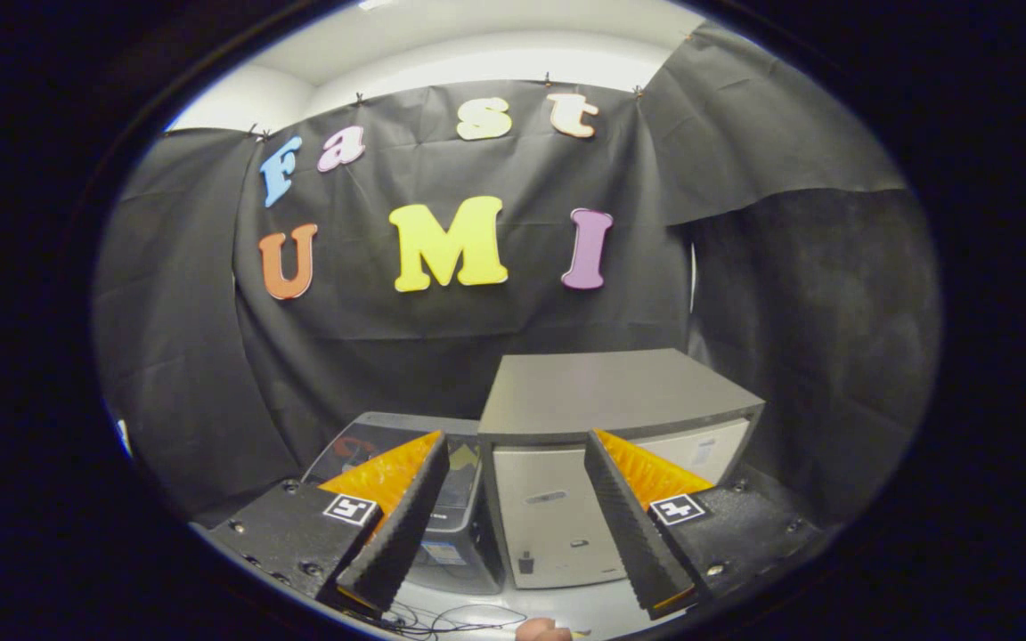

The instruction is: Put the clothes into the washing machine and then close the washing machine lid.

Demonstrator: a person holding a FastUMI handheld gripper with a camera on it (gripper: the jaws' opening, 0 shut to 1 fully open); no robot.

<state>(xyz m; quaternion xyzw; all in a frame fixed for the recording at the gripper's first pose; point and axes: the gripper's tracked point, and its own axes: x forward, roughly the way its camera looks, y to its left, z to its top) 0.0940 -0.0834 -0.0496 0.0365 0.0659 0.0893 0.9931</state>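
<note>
- Two fingers of the gripper (513, 525) stand spread wide with nothing between them, above a white tabletop (584, 610) where thin black cables (442, 619) lie.
- Just ahead of them, two boxy appliances sit side by side, touching: a dark washing machine (455, 525) with its top lid shut, contents hidden.
- Beside it stands a taller grey cabinet (606, 396), its door closed.
- Black cloth wall (442, 338) behind.

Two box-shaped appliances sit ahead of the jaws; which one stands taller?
The light grey box with the flat overhanging top, beyond the open gripper, stands taller. The darker, glossy-topped unit beside it, behind the other finger, sits lower.
</note>
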